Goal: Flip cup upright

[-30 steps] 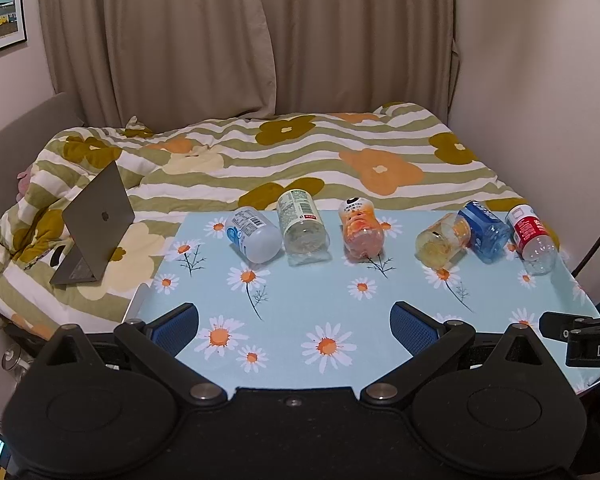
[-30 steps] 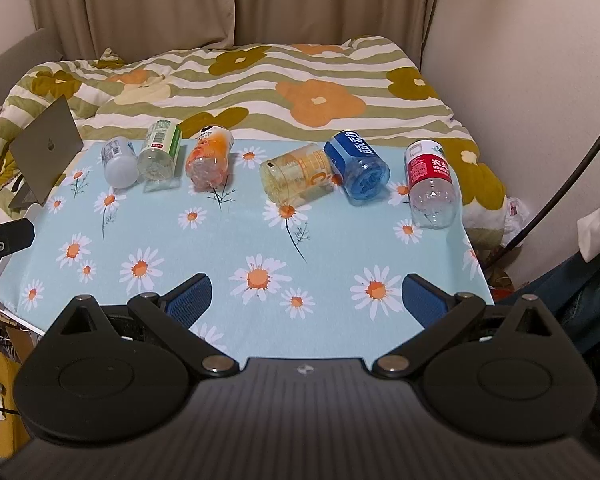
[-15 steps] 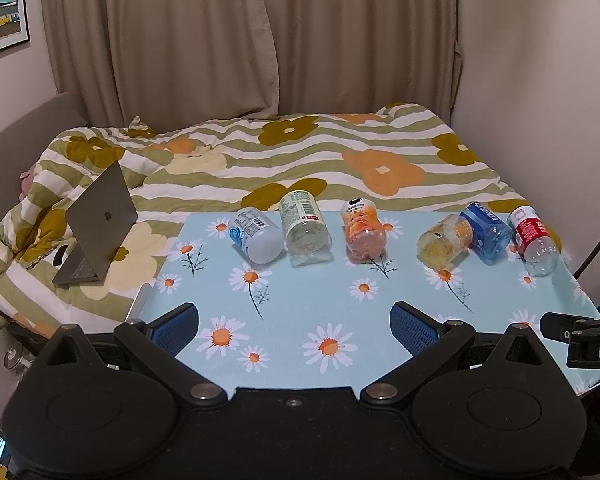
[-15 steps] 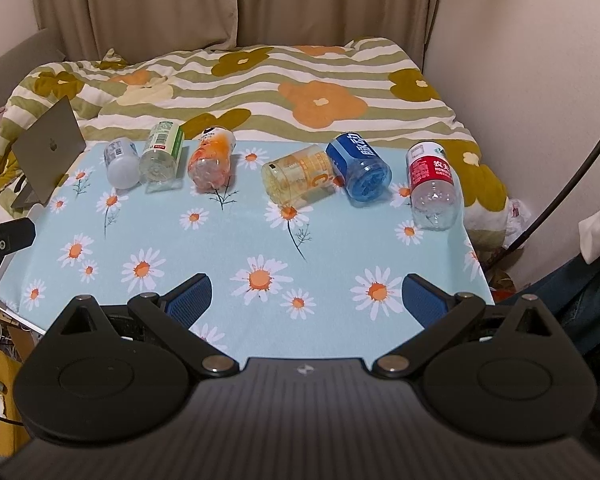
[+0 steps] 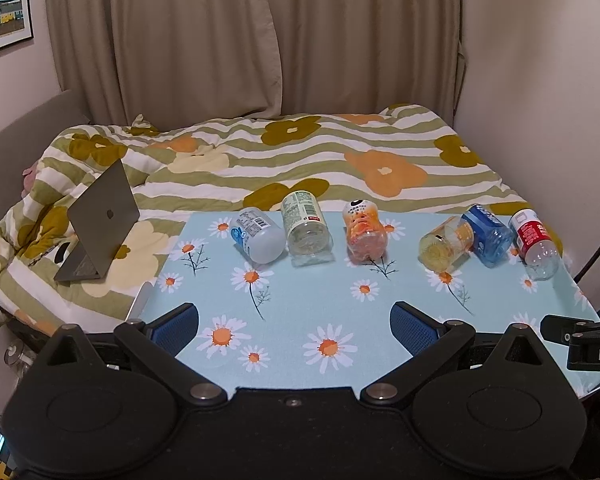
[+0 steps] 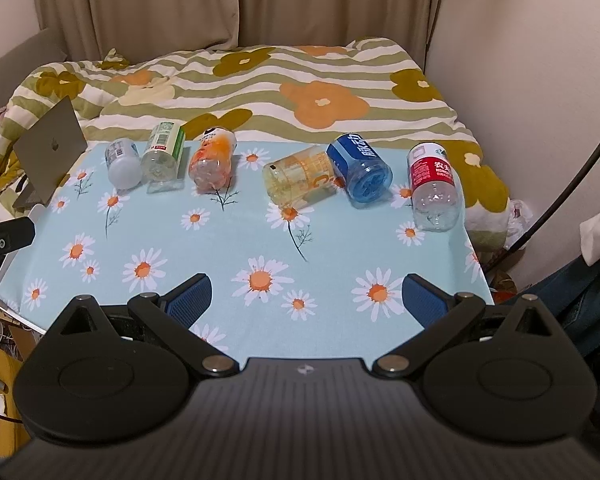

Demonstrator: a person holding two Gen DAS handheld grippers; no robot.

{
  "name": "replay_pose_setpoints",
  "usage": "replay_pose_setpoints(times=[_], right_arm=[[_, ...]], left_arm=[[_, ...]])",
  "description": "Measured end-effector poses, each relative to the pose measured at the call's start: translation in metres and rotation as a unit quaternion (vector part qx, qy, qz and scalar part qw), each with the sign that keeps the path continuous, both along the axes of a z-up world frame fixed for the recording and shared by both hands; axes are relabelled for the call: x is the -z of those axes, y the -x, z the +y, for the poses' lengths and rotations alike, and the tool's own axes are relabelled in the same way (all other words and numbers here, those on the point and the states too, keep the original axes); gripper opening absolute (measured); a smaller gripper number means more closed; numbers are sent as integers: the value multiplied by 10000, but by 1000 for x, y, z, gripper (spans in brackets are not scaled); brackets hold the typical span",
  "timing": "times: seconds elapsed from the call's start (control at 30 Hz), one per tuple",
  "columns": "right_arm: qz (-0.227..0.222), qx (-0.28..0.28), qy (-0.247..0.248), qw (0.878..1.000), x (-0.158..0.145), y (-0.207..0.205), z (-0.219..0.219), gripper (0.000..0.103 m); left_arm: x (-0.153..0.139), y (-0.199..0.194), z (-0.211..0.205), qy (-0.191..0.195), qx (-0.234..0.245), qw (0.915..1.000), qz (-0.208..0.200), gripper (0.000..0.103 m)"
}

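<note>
Left wrist view, nearest: the left gripper hangs over the near edge of the table, blue-padded fingers spread wide, nothing between them.
Right wrist view, nearest: the right gripper is likewise spread wide and empty over the near edge of the daisy-print cloth.
Writing at the edge: a black mount at the right of the left view shows the letters "DA", the rest cut off.
Far row, left end: a white cup lies on its side, small print and a barcode on it, too fine to read.
Next along: a green-labelled cup just beside the white one, also on its side.
Middle: an orange cup on its side, apart from its neighbours.
Right group: a yellow cup touches a blue cup with white Chinese characters.
Far right: a red-labelled cup with white Chinese characters and Latin letters beginning "NON", on its side, alone.
Beyond the table: a grey laptop with an apple logo stands open on the flowered duvet.
Farthest: beige curtains and a framed picture of coloured houses.
</note>
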State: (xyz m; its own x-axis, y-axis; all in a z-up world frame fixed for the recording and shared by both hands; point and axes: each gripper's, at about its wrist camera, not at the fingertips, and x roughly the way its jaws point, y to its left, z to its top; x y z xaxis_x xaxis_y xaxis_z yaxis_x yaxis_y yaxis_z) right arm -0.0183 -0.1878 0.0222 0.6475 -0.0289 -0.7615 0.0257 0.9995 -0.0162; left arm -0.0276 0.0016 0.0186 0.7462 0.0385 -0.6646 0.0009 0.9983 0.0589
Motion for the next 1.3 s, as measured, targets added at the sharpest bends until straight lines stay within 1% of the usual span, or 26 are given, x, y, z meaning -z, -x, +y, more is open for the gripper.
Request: replay_pose_setpoints(times=[0.2, 0.33, 0.4, 0.47, 0.53, 0.7, 0.9, 1.0, 1.17, 1.3], right_arm=[[3, -123, -45, 9999, -4, -9, -10, 103], [-77, -327, -108, 9994, -3, -18, -15, 103], [-83, -419, -153, 9990, 0, -25, -18, 103], [-52, -456, -179, 9988, 4, -31, -20, 103], [13, -433, -186, 9989, 7, -37, -20, 103], [171, -280, -269, 9991, 20, -57, -18, 103], [406, 77, -302, 9987, 31, -87, -8, 103], [466, 199, -203, 9985, 33, -102, -1, 103], [624, 518, -148, 9966, 38, -130, 6, 103], [803, 671, -51, 9945, 46, -149, 11, 103]], left_arm=[[-1, -5, 0, 130, -155, 9998, 46, 103], [-4, -11, 0, 75, -354, 9993, -64, 103], [-5, -18, 2, -33, -440, 9990, -84, 103], [-4, -27, 5, -39, -480, 9988, -43, 103], [-2, -38, 10, 68, -529, 9986, 68, 103], [4, -76, 28, 299, -585, 9975, 258, 103], [16, -131, 55, 600, -597, 9949, 542, 103], [25, -160, 69, 804, -689, 9916, 736, 103], [47, -206, 85, 1141, -710, 9847, 1108, 101], [67, -242, 96, 1409, -780, 9767, 1417, 100]])
